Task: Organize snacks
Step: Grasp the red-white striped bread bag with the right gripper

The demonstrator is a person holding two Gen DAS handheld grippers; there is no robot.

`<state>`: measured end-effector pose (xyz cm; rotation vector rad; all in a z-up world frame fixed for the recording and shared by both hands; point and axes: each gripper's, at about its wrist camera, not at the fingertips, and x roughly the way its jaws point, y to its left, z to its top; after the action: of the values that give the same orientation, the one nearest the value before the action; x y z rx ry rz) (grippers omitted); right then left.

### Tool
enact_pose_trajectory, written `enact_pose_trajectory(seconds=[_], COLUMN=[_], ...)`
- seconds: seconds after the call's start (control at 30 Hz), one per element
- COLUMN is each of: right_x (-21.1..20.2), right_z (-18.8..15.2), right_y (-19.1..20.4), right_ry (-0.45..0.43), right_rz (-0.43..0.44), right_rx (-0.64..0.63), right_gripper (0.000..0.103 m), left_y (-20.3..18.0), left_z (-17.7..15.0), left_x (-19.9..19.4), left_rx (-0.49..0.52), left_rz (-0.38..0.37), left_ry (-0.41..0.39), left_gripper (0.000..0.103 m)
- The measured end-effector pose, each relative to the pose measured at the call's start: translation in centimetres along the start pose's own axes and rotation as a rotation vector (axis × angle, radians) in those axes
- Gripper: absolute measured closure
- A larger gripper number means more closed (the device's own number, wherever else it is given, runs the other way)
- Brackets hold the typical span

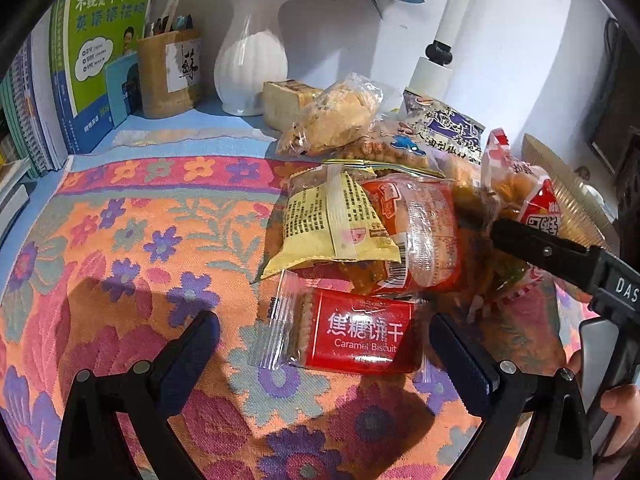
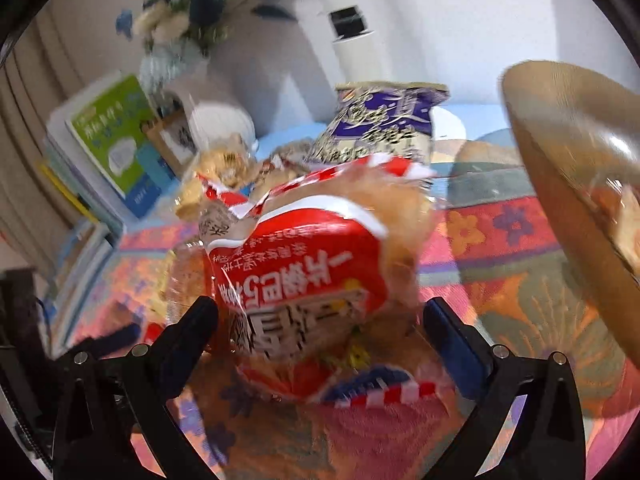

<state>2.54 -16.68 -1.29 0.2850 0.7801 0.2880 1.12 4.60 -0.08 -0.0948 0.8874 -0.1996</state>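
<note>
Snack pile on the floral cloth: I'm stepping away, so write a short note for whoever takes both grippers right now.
Left gripper: open, straddling the red caramel biscuit packet, which lies flat on the floral tablecloth; not gripped yet.
Right gripper: open around the red-and-white bread bag; contact unclear because of blur.
Other snacks are heaped behind: yellow printed packet, purple-and-white bag, clear-wrapped cake.
A woven tan basket stands on the right.
Sorting looks barely begun; the pile is left to do.
</note>
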Motion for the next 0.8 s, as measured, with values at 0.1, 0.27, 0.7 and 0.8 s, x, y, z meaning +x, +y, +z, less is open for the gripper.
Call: enact_pose_trajectory(seconds=[0.1,0.27,0.7,0.8], right_x=[-0.5,-1.1,-2.4,-2.8], right_z=[-0.5,-0.8,-0.8,-0.7], right_y=[-0.4,0.4,0.2,-0.3], right_ry=[0.005,-0.028,-0.099,-0.119], right_rz=[0.008,-0.009,0.006,0.032], right_rx=[0.026,-0.011,-0.013,0.01], right_gripper=[0.0,0.0,0.032,0.032], left_y=[-1.2,-2.9,-2.3,-1.9], left_z=[-0.1,-0.2,-0.3,-0.1], left_x=[0.5,1.2,0.0,-0.2], left_rx=[0.061,0.149,0.126,0.104], left_rz=[0.052,0.113,0.068,0.054], left_ry=[0.024,0.051,-0.007,-0.013], left_gripper=[0.0,0.0,0.039,0.039])
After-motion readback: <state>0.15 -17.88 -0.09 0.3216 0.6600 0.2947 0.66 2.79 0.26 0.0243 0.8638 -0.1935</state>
